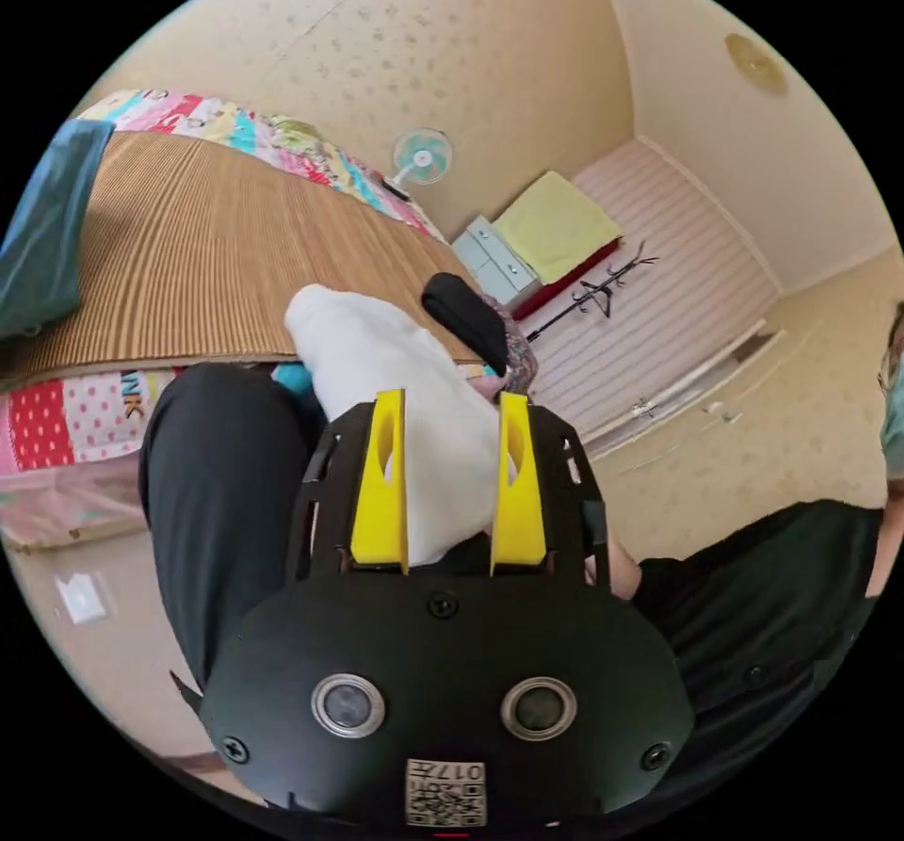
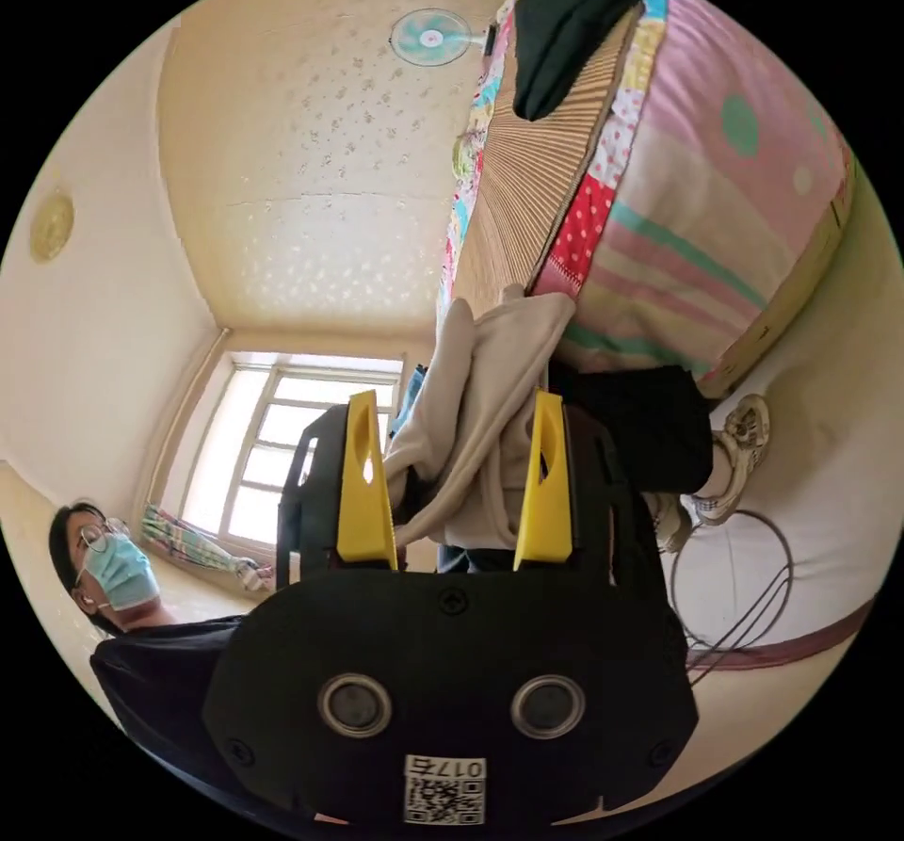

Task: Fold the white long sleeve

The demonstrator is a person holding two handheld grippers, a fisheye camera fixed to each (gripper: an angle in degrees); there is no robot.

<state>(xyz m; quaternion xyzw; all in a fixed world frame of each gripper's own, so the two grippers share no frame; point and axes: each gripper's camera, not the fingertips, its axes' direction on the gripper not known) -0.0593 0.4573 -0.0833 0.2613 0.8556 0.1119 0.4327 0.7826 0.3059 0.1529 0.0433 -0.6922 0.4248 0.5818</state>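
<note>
Left hand-held gripper [image 1: 448,412]: jaws apart around the white long sleeve [image 1: 395,380], grip unclear. Right hand-held gripper [image 2: 458,422] likewise. Shirt hangs bunched off the bed [image 2: 716,219] edge (over the mat [image 1: 188,257]). Risk: slipping to the floor.

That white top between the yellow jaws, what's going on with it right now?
A person holds a gripper in each hand, and the white long sleeve hangs bunched between the jaws of both, lifted off the bed's woven mat. The left gripper has cloth between its jaws, and so does the right gripper; whether either is actually clamped is hard to tell. No fold has been laid down yet, and a dark garment lies on the mat.
</note>
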